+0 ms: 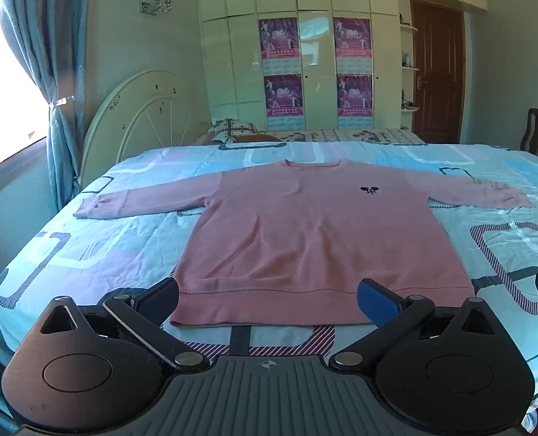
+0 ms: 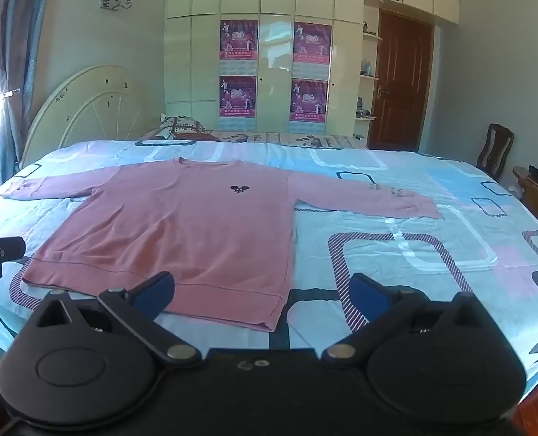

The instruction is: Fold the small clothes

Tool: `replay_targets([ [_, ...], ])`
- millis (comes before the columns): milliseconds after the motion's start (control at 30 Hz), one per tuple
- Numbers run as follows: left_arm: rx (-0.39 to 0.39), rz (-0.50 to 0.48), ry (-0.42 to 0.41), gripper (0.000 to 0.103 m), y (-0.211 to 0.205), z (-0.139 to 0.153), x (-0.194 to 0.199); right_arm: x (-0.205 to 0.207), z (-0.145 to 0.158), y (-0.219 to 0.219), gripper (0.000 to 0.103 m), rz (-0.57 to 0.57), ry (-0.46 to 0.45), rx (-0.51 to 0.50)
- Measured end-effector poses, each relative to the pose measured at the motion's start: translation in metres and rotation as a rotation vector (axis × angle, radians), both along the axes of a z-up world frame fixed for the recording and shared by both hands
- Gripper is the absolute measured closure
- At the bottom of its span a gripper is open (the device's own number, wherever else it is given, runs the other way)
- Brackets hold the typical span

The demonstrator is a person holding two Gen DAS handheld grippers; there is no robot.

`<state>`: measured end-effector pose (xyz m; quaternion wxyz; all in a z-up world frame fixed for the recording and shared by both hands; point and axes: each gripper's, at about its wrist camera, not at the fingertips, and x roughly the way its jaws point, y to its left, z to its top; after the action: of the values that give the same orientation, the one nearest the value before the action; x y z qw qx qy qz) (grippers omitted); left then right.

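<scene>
Both grippers hung spread wide and empty at the bottom of their frames, the left gripper (image 1: 267, 299) centred on the hem and the right gripper (image 2: 261, 296) over the hem's right corner. Beyond them the pink sweatshirt (image 1: 316, 225) lay flat mid-frame on the patterned bedsheet (image 1: 87, 247), collar away, sleeves outstretched sideways.

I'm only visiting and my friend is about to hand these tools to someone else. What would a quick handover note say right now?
Left hand-held gripper: open, holding nothing, hovering near the sweater's hem.
Right hand-held gripper: open, holding nothing, near the hem's right corner.
Pink sweater: spread flat, front up, on the bed, both sleeves stretched out sideways, collar at the far end.
Done: sweater laid out; no fold is visible.
Left: all the folding, probably sleeves in first, then the body.
</scene>
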<state>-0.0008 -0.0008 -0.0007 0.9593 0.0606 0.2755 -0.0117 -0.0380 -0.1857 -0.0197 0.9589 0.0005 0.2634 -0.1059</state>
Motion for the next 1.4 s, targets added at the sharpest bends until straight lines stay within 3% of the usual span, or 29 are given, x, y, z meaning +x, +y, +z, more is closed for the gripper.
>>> replay_targets([
  [1400, -0.017, 0.008, 0.005, 0.000, 0.004, 0.000, -0.005, 0.004, 0.008, 0.010, 0.001, 0.022, -0.007, 0.001],
])
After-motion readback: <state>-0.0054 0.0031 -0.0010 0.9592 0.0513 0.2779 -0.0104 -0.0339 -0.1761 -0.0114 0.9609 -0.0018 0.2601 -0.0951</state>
